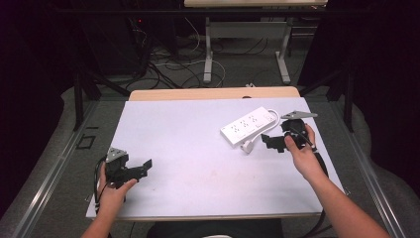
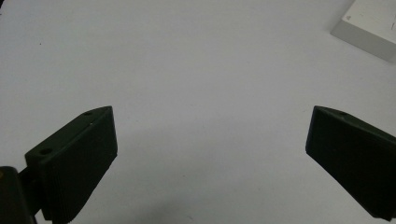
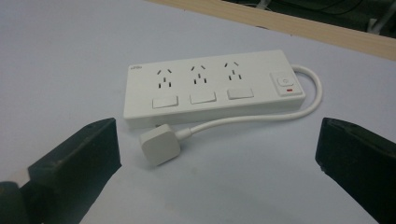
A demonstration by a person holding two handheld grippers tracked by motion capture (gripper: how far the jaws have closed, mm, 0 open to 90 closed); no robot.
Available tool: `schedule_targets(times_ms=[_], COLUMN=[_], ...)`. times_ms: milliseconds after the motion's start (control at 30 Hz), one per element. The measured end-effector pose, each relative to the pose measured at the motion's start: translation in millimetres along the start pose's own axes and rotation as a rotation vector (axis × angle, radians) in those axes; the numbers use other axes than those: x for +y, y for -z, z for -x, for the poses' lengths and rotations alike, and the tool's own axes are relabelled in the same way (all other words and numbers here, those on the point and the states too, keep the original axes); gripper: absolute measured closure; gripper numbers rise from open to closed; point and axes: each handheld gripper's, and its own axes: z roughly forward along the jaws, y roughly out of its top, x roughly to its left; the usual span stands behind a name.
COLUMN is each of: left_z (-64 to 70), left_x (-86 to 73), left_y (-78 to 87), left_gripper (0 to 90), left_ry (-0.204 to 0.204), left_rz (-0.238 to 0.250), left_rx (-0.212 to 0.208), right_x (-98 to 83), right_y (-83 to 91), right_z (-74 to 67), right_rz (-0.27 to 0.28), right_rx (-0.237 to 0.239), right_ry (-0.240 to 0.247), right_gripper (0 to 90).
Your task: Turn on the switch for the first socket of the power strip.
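Right now the white power strip (image 1: 249, 127) lies right of centre in the high view, on the pale table cover (image 1: 188, 148), its long axis running diagonally from lower left to upper right. Its cord loops round from the far end and comes back along the near side, ending in the flat white plug (image 3: 159, 146), which lies on the table at the strip's lower-left corner in the right gripper view, close against the strip's near edge.

The right gripper (image 1: 271, 142) is plainly the nearer one: it sits just beside the plug in the high view, jaws spread wide and holding nothing. Seen along its own jaws, the plug lies ahead and a little left of the gap's middle, with the strip just behind it and stretched crosswise. I'd judge a short forward reach, nudged leftward, would bring the jaws around the plug.

The left gripper (image 1: 143, 167) rests at the lower left of the high view, well apart from the strip, its jaws also wide and empty; a corner of the strip shows at the upper right of its own view.
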Motion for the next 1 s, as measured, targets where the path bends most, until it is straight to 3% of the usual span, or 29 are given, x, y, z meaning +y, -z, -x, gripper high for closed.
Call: schedule_targets(times_ms=[300, 700, 1000], left_z=[0.2, -0.1, 0.1], left_x=[0.0, -0.2, -0.1], left_y=[0.0, 0.1, 0.3], left_gripper=[2.1, 2.1, 2.2], left_ry=[0.000, 0.003, 0.003], left_rz=[0.005, 0.003, 0.003], left_rx=[0.002, 0.008, 0.010], right_x=[-23.3, -56.4, -78.7], right_y=[9.9, 23.0, 25.6], right_z=[-1.5, 6.6, 20.1], right_rz=[0.019, 0.035, 0.040], right_rx=[0.013, -0.010, -0.038], right_ry=[-0.016, -0.043, -0.117], right_gripper=[0.0, 0.0, 0.0])
